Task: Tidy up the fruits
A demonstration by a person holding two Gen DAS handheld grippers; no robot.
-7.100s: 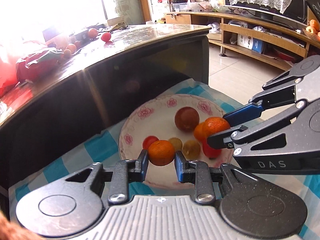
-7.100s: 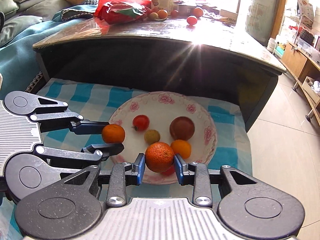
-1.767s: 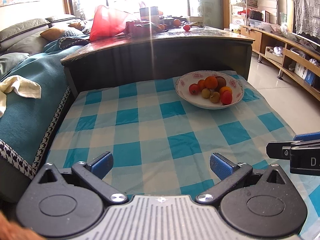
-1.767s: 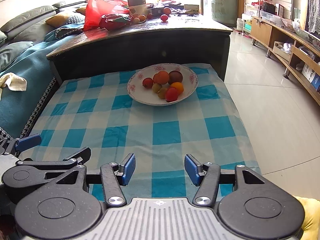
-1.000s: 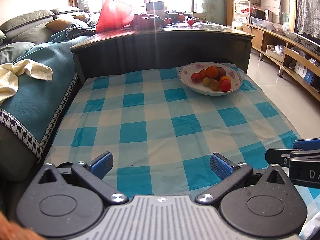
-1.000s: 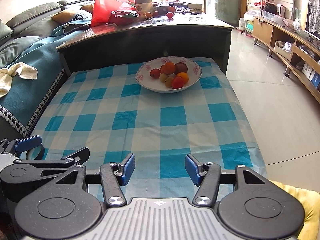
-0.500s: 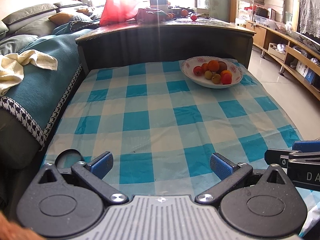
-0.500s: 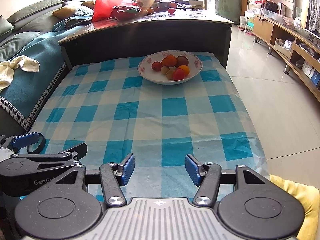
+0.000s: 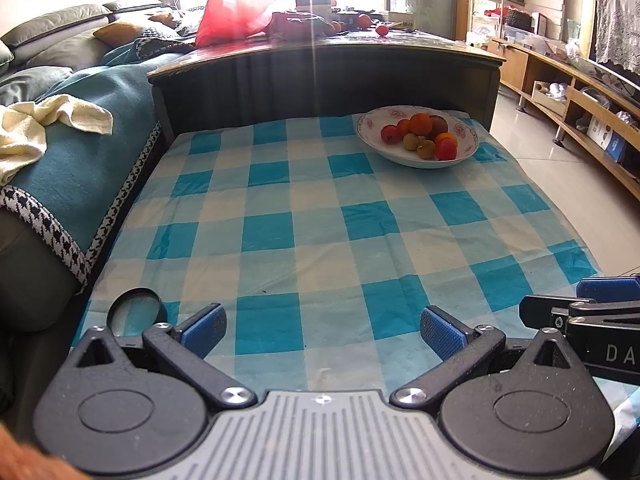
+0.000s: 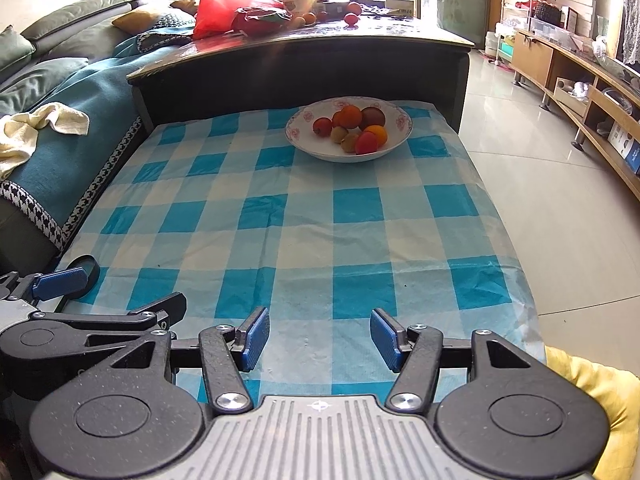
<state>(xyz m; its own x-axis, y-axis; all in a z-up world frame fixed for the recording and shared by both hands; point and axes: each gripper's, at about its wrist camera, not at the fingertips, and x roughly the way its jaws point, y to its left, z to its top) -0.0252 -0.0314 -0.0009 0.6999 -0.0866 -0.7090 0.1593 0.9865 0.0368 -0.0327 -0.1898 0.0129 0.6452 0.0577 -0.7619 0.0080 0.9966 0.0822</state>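
Note:
A white flowered bowl stands at the far right of the blue-checked cloth and holds several fruits: oranges, red ones and small yellow-brown ones. It also shows in the right wrist view. My left gripper is open and empty over the near edge of the cloth. My right gripper is open and empty beside it, also at the near edge, far from the bowl.
A dark table stands behind the cloth with a red bag and loose fruits on it. A sofa with a teal throw lies at the left. A black ring sits at the cloth's near left corner. Tiled floor lies right.
Both grippers have drawn back from the bowl toward the near edge of the cloth, open and empty. Seven seconds ago each held an orange over the bowl.

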